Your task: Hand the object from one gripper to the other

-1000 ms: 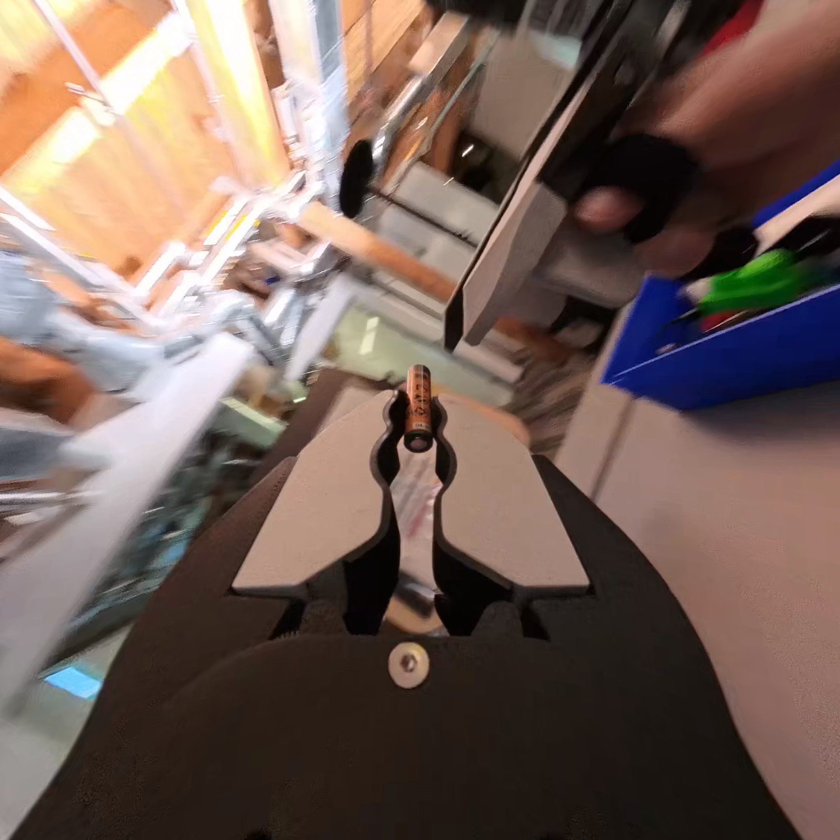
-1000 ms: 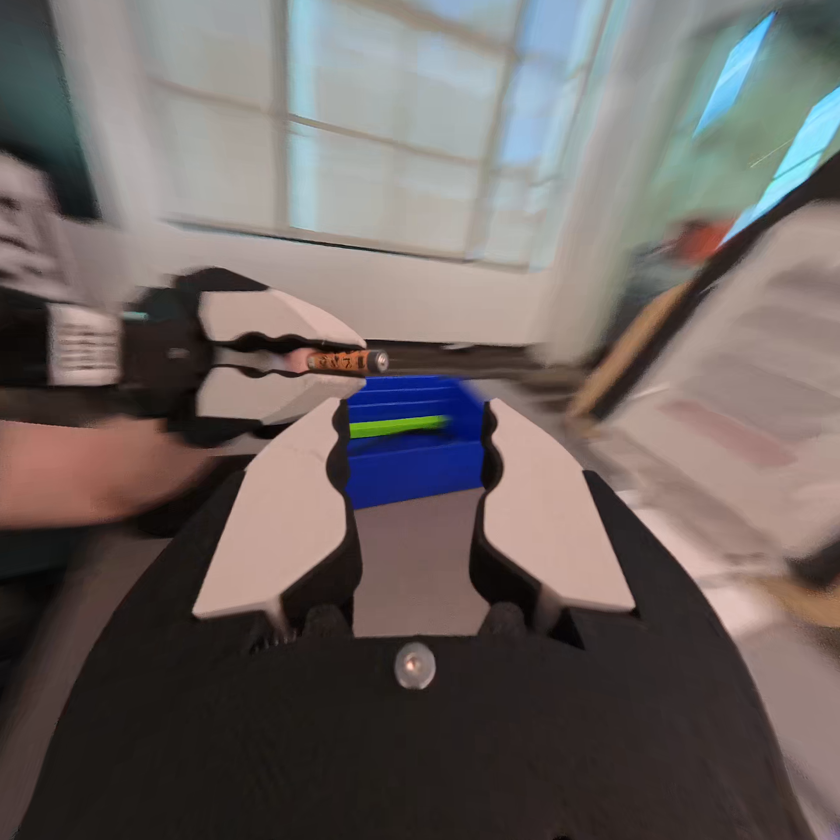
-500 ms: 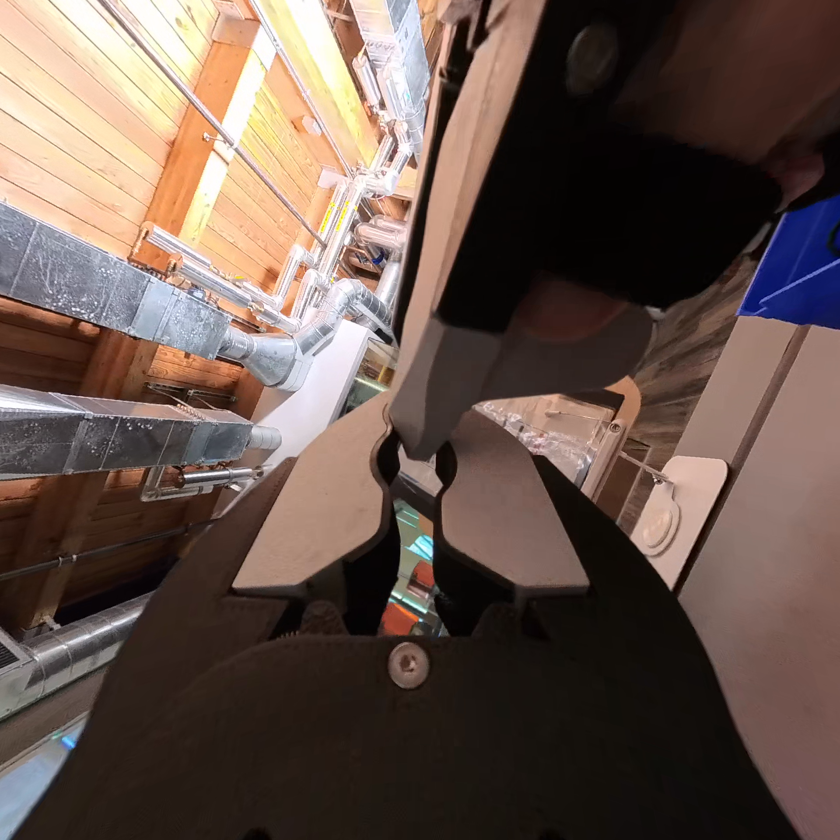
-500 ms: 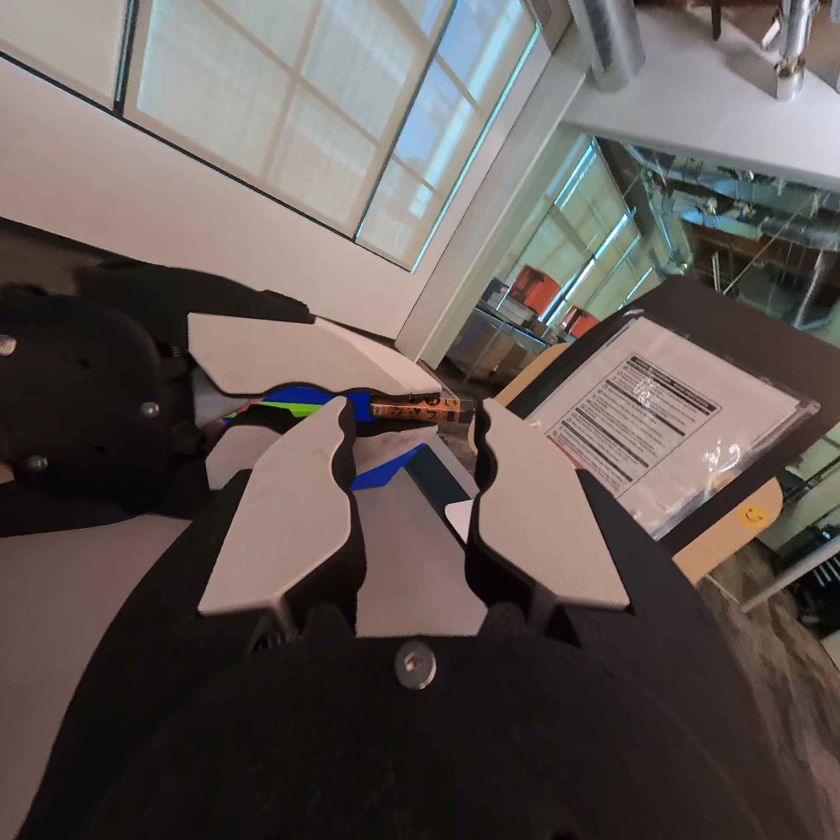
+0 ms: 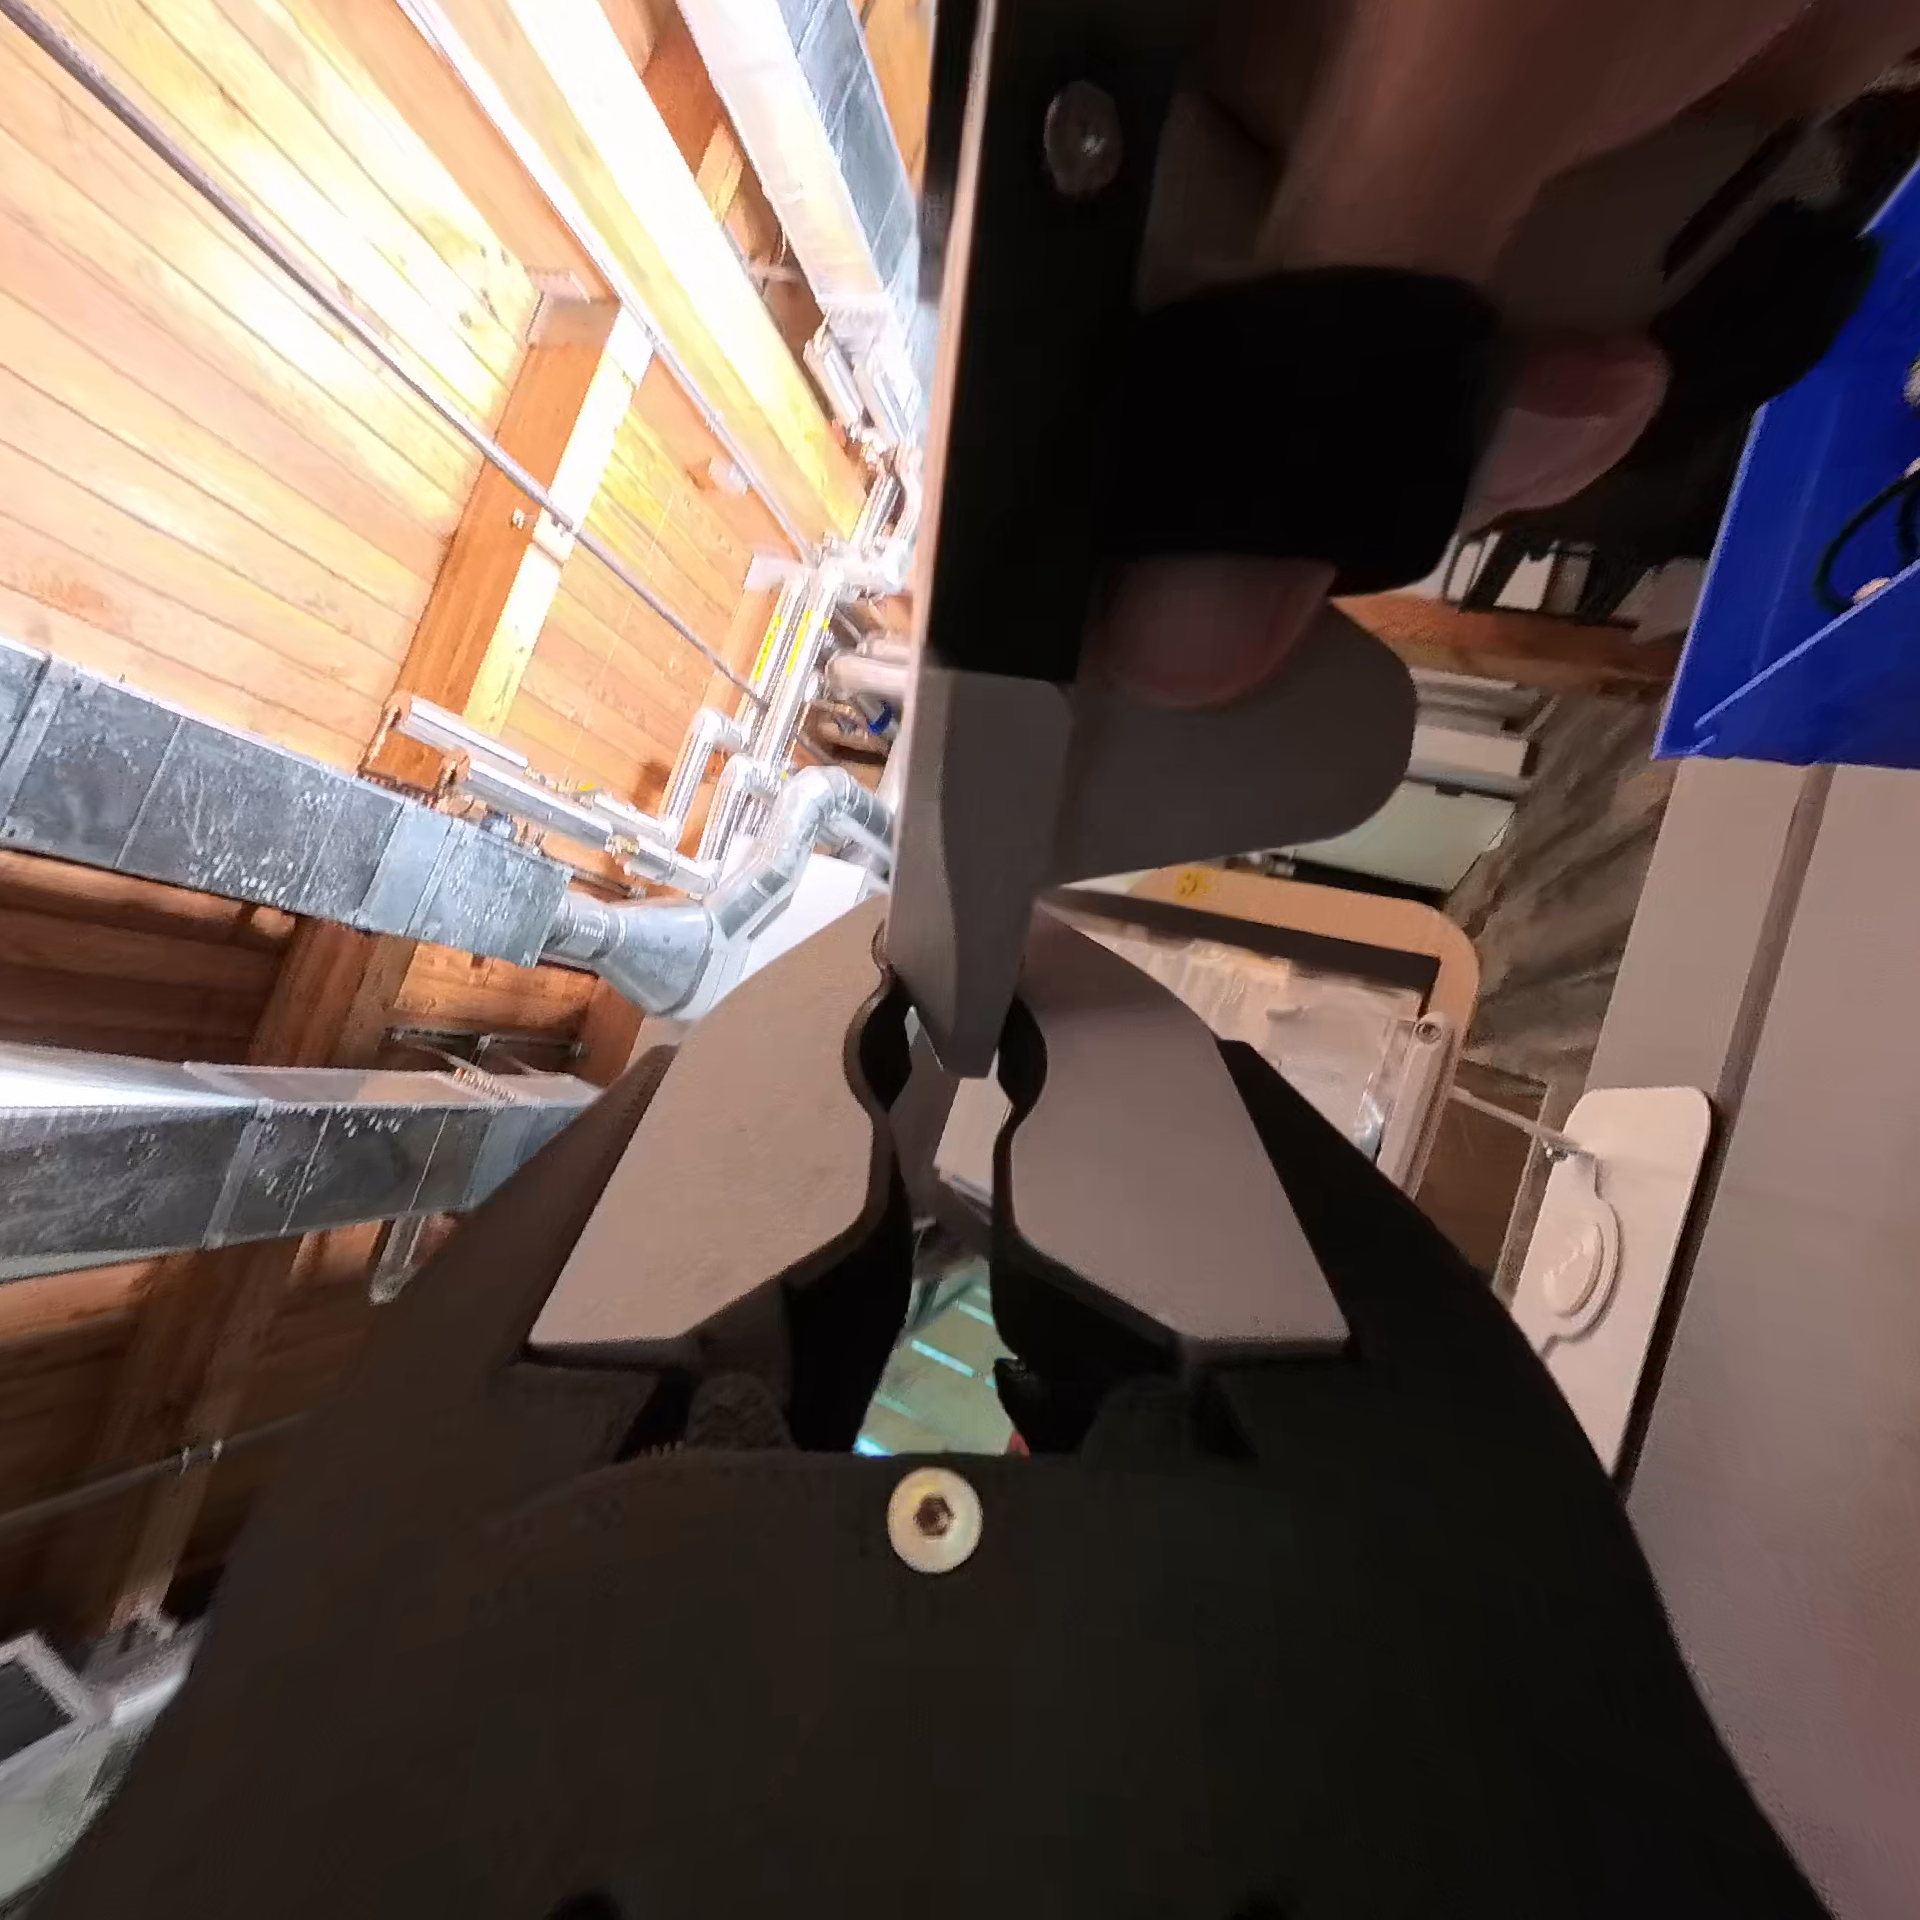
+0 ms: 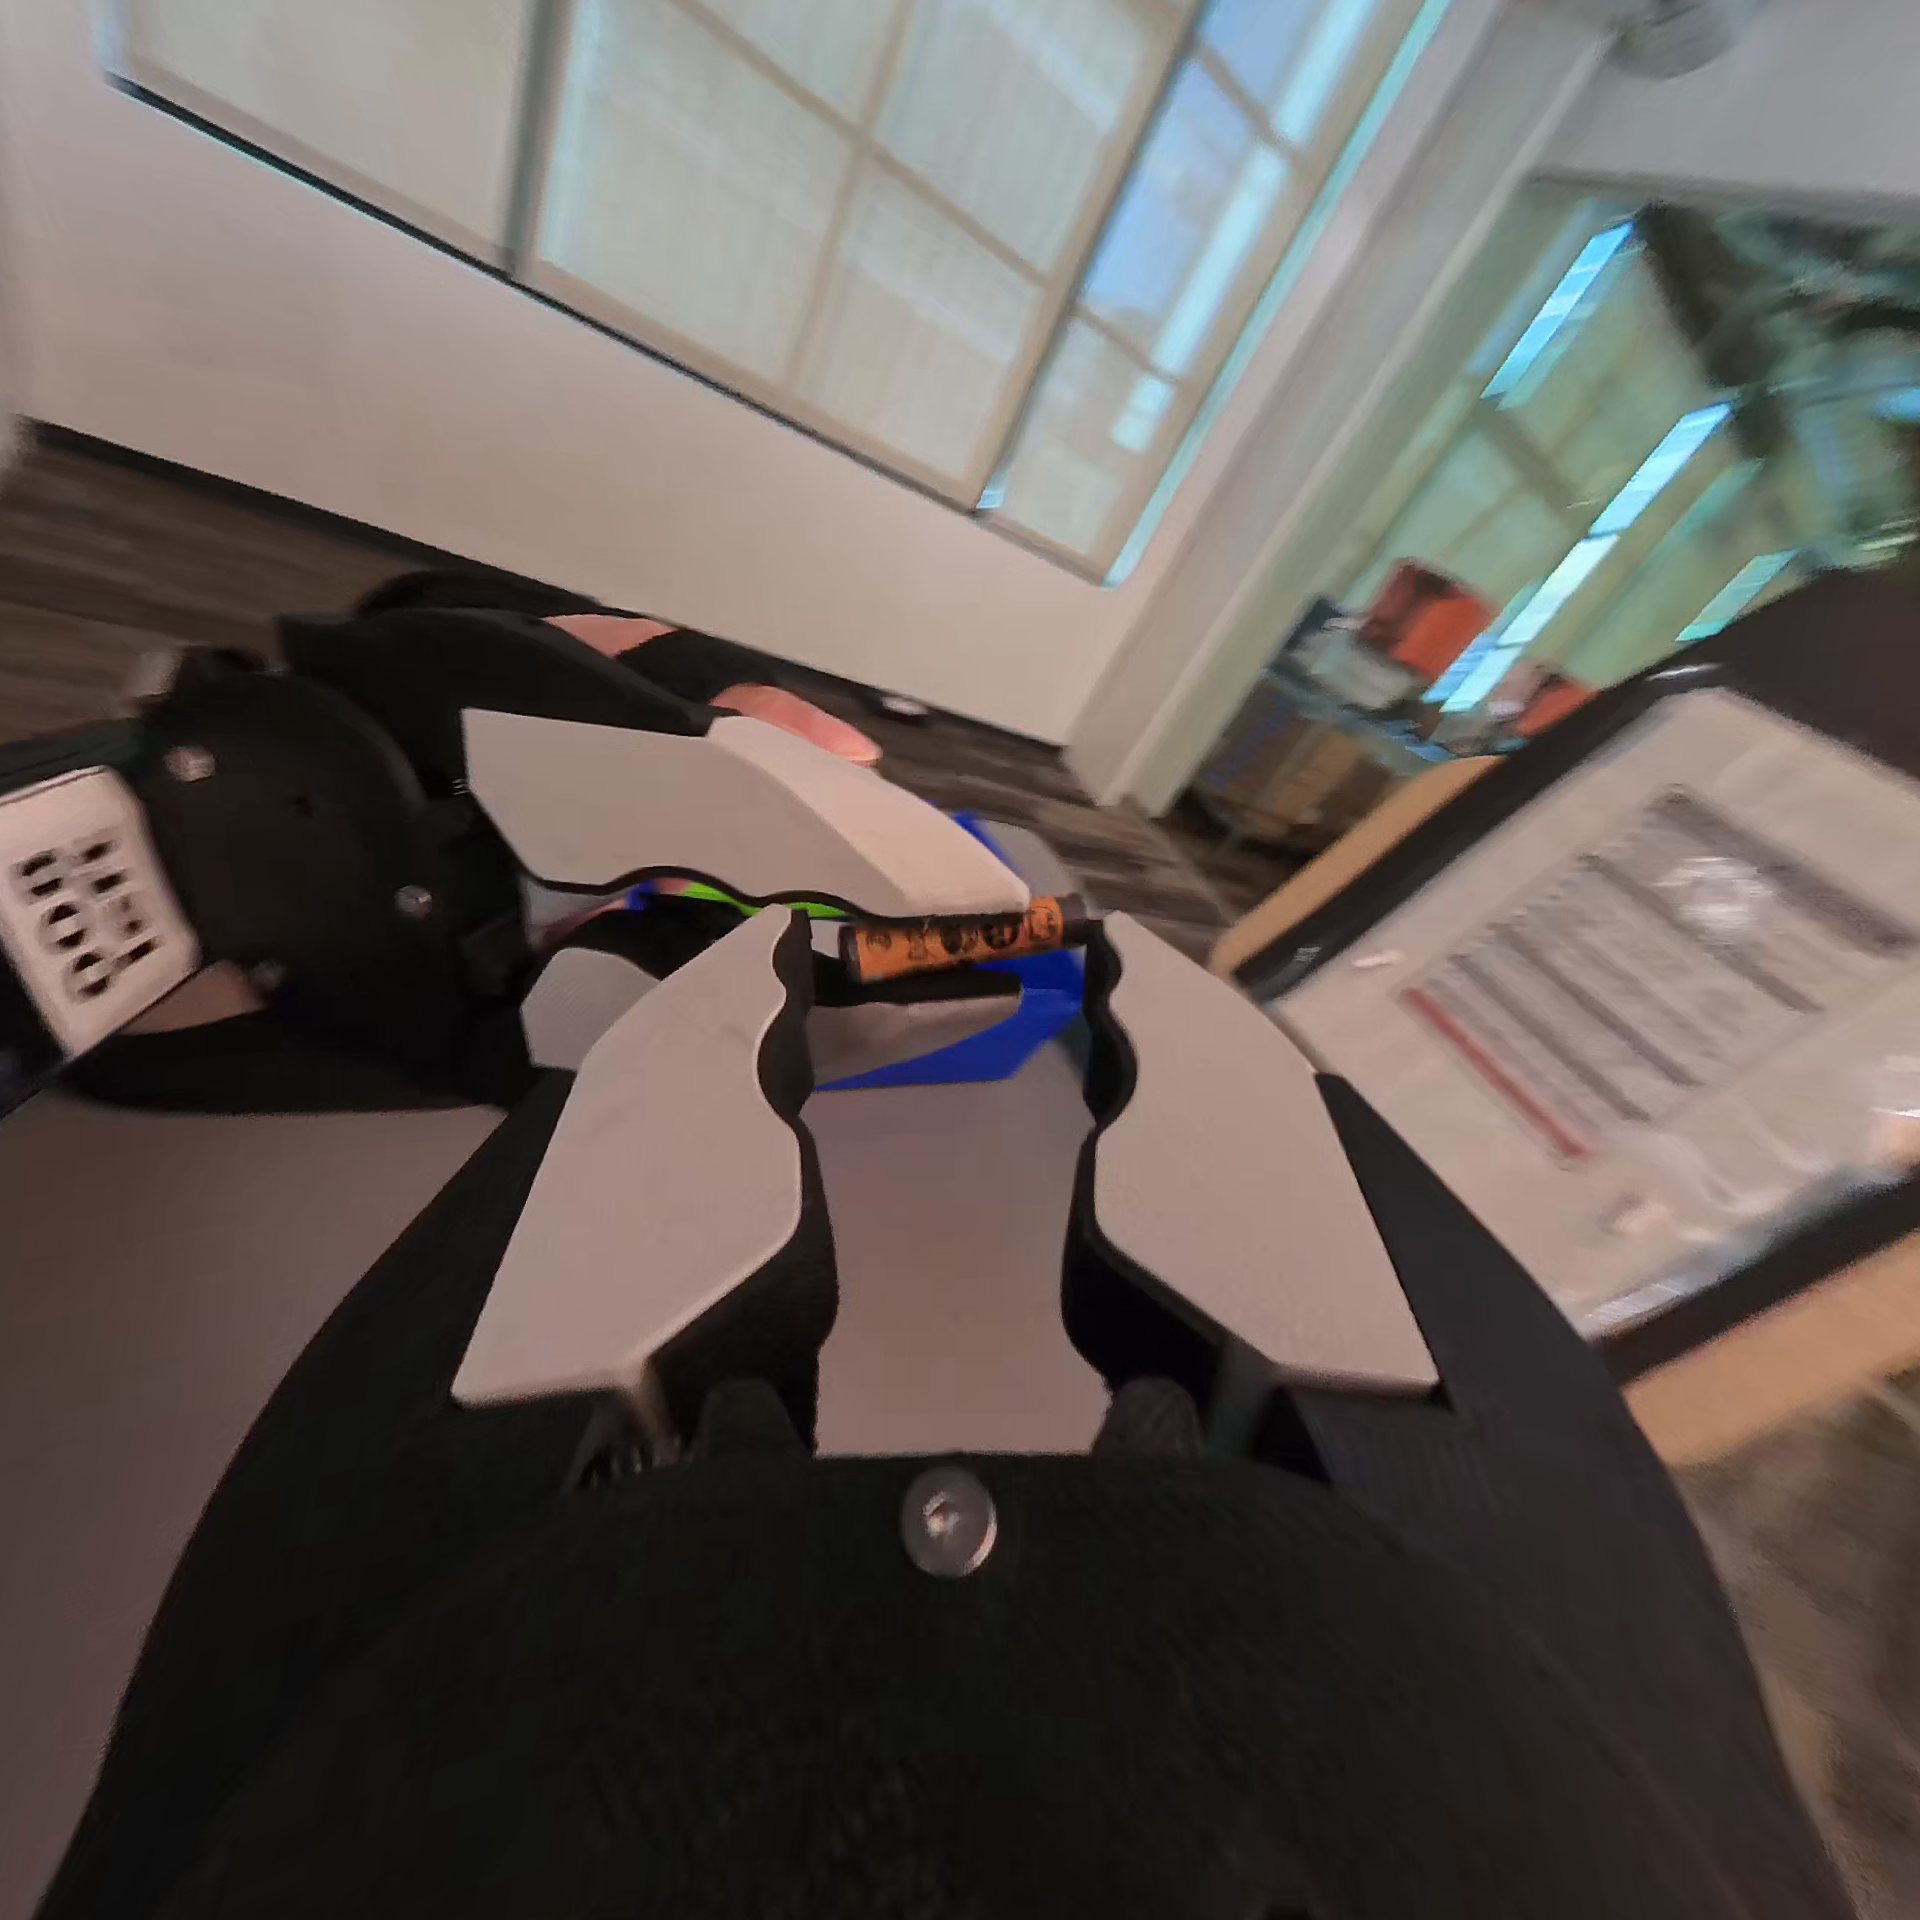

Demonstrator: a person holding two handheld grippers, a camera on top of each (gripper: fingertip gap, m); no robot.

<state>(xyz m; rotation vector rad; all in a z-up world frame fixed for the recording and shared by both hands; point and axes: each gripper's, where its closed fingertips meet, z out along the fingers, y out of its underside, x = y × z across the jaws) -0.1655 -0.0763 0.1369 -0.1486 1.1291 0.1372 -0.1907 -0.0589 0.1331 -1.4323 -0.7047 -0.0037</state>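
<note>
We hold the orange battery (image 6: 961, 940) clamped in the left gripper (image 6: 1023, 935), lying crosswise between the parted fingertips of the right gripper (image 6: 945, 961); we should close squarely on its free end before releasing

battery (image 6: 961, 938): glossy orange wrap, metal end
right gripper (image 6: 945, 992): matt grey plastic fingers, rough black body
ceiling (image 5: 208, 436): wood planks
ducts (image 5: 260, 842): dull sheet metal
bin (image 5: 1808, 520): smooth blue plastic

An office-like workspace: wood ceiling (image 5: 260, 436) with bare ducts (image 5: 312, 862), big windows (image 6: 790, 208), grey table (image 6: 260, 1195).
</note>
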